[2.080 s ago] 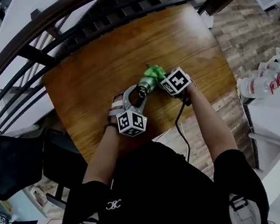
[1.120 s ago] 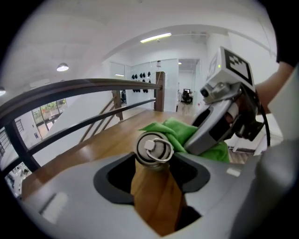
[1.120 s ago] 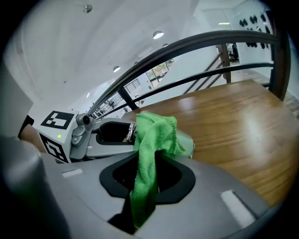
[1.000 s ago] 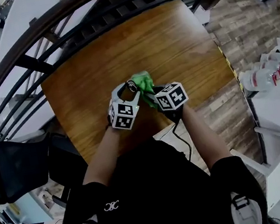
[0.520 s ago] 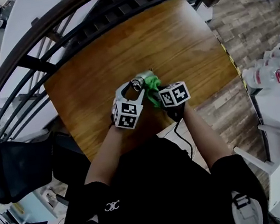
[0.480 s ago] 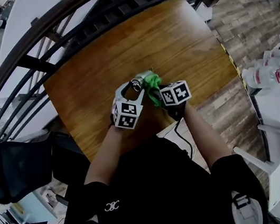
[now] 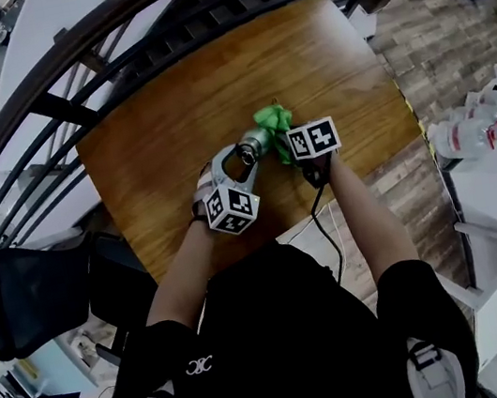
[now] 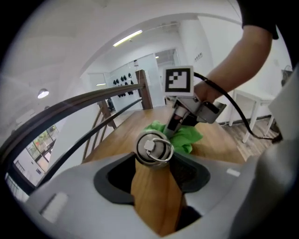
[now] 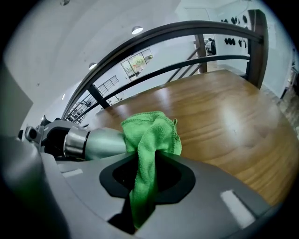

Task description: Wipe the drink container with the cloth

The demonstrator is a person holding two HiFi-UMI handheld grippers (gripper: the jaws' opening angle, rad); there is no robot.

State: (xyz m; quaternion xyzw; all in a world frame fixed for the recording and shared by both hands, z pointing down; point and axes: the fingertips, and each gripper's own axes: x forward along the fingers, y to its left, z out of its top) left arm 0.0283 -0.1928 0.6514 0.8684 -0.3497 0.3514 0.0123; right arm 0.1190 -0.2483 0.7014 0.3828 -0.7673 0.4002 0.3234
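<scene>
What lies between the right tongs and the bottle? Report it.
The green cloth, clamped in the right tongs, touching the bottle; seen in the right gripper view.

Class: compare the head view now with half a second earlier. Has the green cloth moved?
Yes. The green cloth has slid away from the person, toward the table's far edge, ending further along the bottle from its cap.

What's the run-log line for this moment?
left gripper: jaws shut on pale-green bottle | right gripper: jaws shut on green cloth | cloth against bottle body
</scene>
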